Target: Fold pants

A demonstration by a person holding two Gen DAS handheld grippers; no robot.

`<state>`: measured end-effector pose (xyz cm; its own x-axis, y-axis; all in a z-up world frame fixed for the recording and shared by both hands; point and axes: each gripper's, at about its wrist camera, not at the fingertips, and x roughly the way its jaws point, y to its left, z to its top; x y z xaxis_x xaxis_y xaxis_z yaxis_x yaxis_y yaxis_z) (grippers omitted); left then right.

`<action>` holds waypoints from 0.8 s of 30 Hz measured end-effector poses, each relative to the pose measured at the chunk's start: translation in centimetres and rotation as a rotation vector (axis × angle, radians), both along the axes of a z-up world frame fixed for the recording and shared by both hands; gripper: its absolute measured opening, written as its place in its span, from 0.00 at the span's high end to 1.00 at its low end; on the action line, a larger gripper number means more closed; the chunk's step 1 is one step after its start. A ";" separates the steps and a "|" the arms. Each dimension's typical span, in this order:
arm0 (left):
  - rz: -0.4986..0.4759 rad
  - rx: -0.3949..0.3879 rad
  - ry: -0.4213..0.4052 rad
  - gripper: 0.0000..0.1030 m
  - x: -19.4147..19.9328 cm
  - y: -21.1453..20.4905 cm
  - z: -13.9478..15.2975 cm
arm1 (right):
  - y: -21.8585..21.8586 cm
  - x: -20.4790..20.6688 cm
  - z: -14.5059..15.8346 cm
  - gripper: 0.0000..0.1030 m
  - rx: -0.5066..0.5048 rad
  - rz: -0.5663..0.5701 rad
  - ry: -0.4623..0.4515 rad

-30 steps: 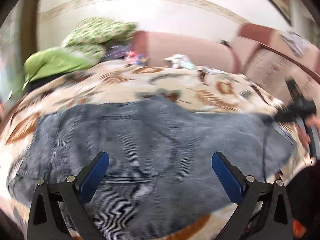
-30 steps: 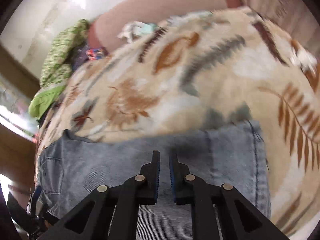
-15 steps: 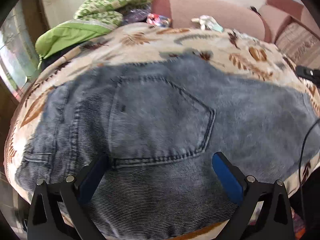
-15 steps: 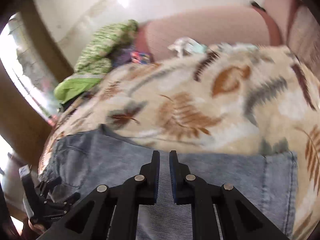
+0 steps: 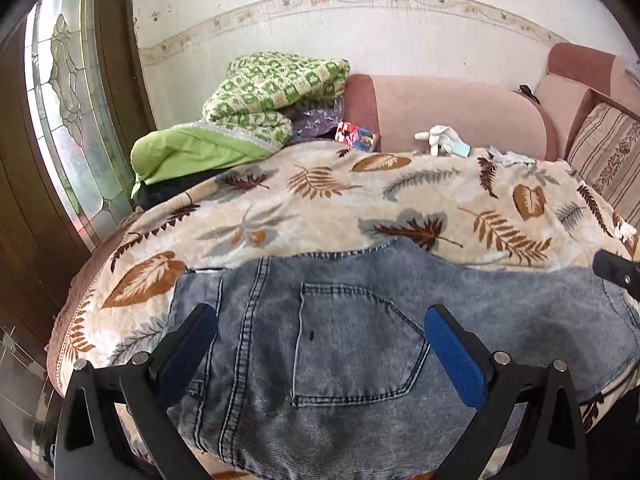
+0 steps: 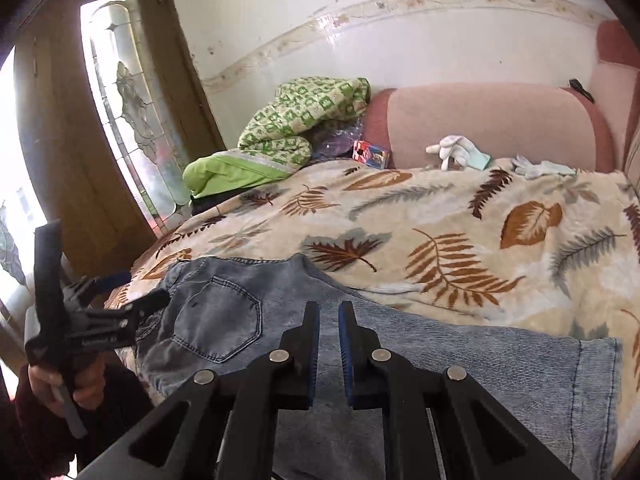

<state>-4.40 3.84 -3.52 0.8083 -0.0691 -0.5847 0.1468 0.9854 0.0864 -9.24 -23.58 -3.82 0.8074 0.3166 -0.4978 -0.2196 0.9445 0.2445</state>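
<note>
Blue denim pants (image 5: 360, 344) lie flat across the near edge of a leaf-patterned blanket (image 5: 320, 200), one back pocket up. Their waist is at the left and the leg hem (image 6: 596, 364) at the right. My left gripper (image 5: 320, 314) hovers open above the pocket, its blue pads wide apart and nothing between them. It also shows in the right wrist view as the left gripper (image 6: 136, 290), held by a hand (image 6: 60, 388) at the waist end. My right gripper (image 6: 329, 312) is shut over the middle of the leg; I see no cloth pinched in it.
A green patterned quilt (image 5: 276, 88) and a lime cloth (image 5: 192, 152) are piled at the back left. A pink sofa back (image 5: 452, 112) carries white gloves (image 5: 444, 140). A glass-panelled door (image 5: 68, 120) stands left, a striped cushion (image 5: 604, 152) right.
Both views have lifted and tipped up, so the wall and door now show. The left gripper has risen off the pants, still open. The right gripper rolled level and stayed shut.
</note>
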 end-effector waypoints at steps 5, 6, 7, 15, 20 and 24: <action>0.001 0.008 -0.024 0.00 0.4 -0.9 1.1 | -1.4 -2.6 0.3 0.88 0.022 -0.035 -0.038; 0.000 0.010 -0.029 0.00 0.6 -1.1 1.3 | -1.9 -3.0 0.4 0.88 0.023 -0.046 -0.045; 0.000 0.014 -0.033 0.00 0.6 -1.5 1.4 | -2.3 -3.5 0.5 0.88 0.026 -0.061 -0.051; -0.013 0.020 -0.099 0.00 1.6 -3.9 3.1 | -6.0 -7.6 2.0 0.87 0.001 -0.221 -0.113; -0.039 -0.005 -0.144 0.00 2.4 -5.3 4.0 | -8.8 -9.4 1.7 0.66 0.020 -0.342 -0.069; -0.054 -0.013 -0.167 0.00 2.5 -5.8 3.7 | -10.3 -10.8 0.2 0.22 0.119 -0.398 -0.080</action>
